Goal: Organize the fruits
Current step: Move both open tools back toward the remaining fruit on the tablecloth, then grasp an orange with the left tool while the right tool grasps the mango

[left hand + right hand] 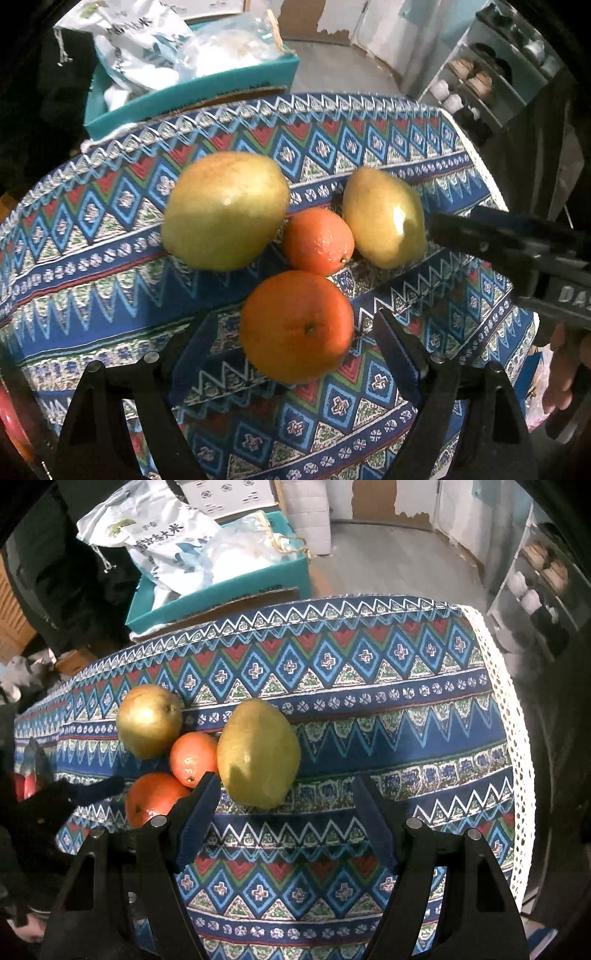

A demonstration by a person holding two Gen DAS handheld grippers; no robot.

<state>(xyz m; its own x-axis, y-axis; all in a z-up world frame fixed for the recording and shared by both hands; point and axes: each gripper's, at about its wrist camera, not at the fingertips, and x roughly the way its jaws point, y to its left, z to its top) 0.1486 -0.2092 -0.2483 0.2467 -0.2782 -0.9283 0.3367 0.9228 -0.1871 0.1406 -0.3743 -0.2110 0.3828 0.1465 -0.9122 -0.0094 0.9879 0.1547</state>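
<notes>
My left gripper (291, 354) has its jaws spread, the near orange (297, 326) sitting between the fingers, untouched so far as I can tell. At 12 o'clock of it lies the small orange (318, 242), flanked by the large pear (225, 212) at 10 o'clock and the second pear (384, 218) at 2 o'clock, all on the patterned cloth (110, 229). My right gripper (284, 814), jaws apart and empty, faces that second pear. A teal box (221, 602) holding a white bag (166, 539) stands beyond the table.
</notes>
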